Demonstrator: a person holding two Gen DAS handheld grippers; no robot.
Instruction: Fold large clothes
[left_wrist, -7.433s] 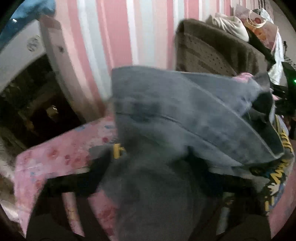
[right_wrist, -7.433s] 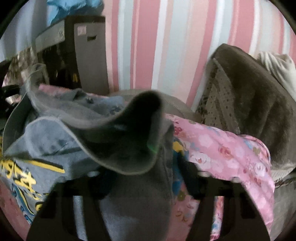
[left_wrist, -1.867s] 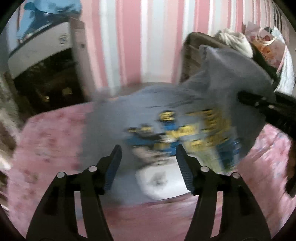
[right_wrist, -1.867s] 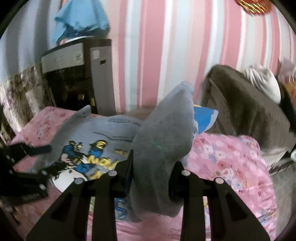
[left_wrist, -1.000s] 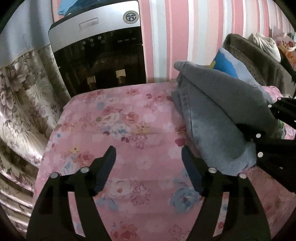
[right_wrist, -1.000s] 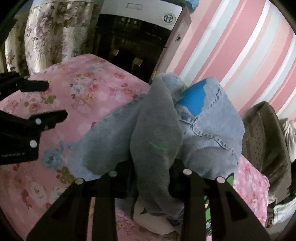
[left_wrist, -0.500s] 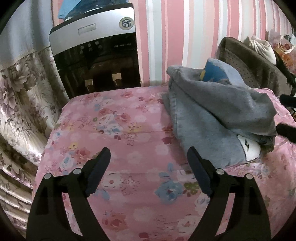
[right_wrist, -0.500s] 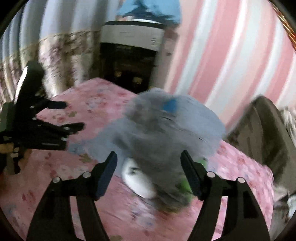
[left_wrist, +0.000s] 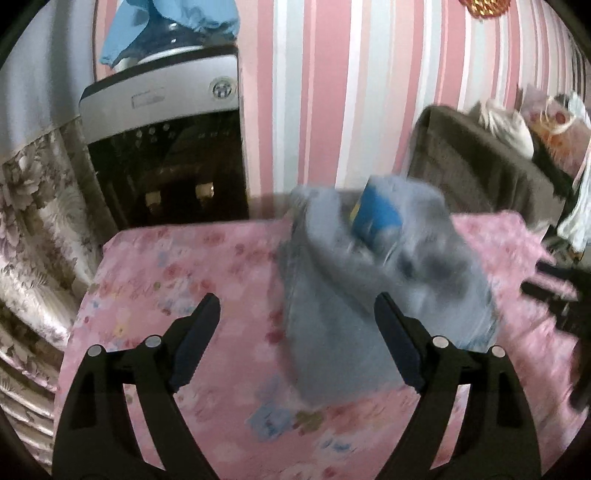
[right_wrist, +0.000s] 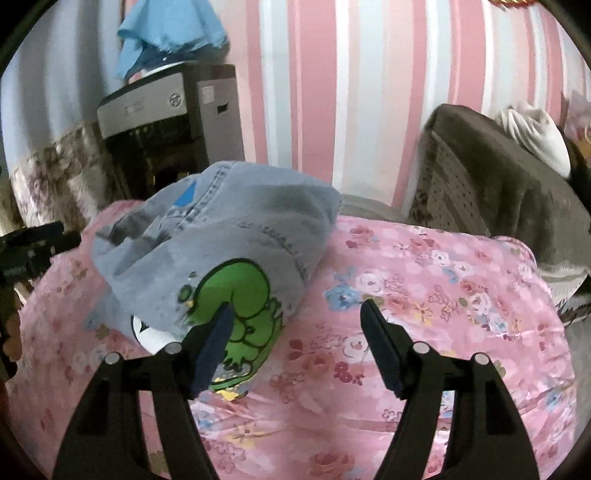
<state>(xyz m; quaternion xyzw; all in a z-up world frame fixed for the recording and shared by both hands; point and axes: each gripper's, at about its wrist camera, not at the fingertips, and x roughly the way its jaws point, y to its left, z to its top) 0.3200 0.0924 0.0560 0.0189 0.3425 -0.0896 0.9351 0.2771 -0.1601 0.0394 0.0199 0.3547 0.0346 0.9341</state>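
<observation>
A pink floral sheet (right_wrist: 424, 266) covers the flat surface under both grippers. Behind it stands a wall of pink, white and pale grey stripes (right_wrist: 369, 92). At the far left of the sheet is a silver and black water dispenser (left_wrist: 162, 147) with a round emblem on its front whose characters are too small to read; a blue cloth (left_wrist: 170, 26) is draped over its top. Left of the dispenser hangs a flowered curtain (left_wrist: 33, 229). To the far right a brown blanket (right_wrist: 498, 184) lies over a chair or sofa back, with a white bundle (right_wrist: 535, 136) on top.

The grey folded garment (right_wrist: 221, 251) lies bunched on the sheet, nothing touching it. It sits ahead and left of the right gripper (right_wrist: 295, 325), its near end just past the left fingertip, and ahead and slightly right of the left gripper (left_wrist: 295, 314). Its long axis runs from the near edge of the sheet back toward the wall. A green cartoon print (right_wrist: 243, 306) and a white patch show at the near end, a blue patch at the far end; no lettering on it can be read.

Both grippers stand wide with nothing between the pads; the jaws of both have just been opening. In the left view the picture is blurred.
</observation>
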